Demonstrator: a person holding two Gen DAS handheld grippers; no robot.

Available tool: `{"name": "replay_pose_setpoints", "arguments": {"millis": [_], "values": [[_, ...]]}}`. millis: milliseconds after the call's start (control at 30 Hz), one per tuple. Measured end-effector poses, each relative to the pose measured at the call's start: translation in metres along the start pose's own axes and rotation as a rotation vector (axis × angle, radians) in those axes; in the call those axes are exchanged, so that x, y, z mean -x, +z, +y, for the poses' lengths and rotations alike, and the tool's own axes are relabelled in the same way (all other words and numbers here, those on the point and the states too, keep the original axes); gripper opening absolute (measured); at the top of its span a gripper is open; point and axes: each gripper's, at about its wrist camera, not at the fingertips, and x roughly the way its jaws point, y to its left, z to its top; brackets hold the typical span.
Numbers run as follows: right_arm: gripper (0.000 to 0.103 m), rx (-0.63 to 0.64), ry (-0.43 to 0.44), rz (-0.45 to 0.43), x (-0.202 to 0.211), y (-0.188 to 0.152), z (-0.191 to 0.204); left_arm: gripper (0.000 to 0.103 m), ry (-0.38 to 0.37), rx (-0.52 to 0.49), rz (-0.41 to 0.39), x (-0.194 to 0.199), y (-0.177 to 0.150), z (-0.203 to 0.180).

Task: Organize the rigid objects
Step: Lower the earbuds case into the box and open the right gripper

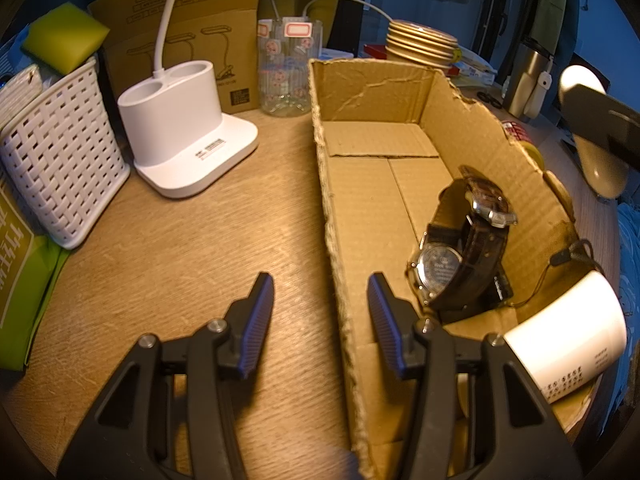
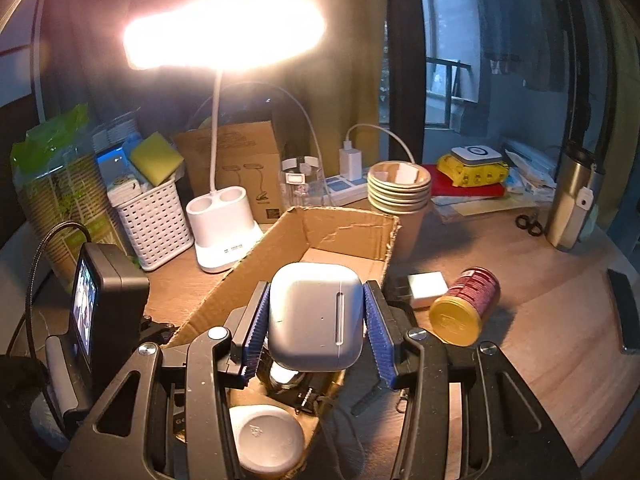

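A home room: a cluttered wooden desk [image 2: 560, 280] with a lit desk lamp [image 2: 224, 28], power strip [image 2: 344, 188], stacked paper bowls [image 2: 398, 186], and clothes [image 2: 500, 20] hanging by the window.

Lamp head [image 2: 224, 32] at twelve o'clock burns out to glare; white bottle [image 1: 568, 336] at four o'clock partly hidden behind a gripper finger.

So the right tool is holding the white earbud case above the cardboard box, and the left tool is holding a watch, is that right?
Not quite: the left tool holds nothing, as the left wrist view shows; the watches lie in the cardboard box. The right tool does hold the white earbud case above it.
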Motion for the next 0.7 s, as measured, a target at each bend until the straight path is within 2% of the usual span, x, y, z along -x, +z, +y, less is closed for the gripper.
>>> {"name": "replay_pose_setpoints", "arguments": {"millis": [700], "values": [[0.048, -0.023, 0.041, 0.078, -0.026, -0.009, 0.0, 0.05, 0.0, 0.0, 0.0, 0.0, 0.0, 0.0]]}}
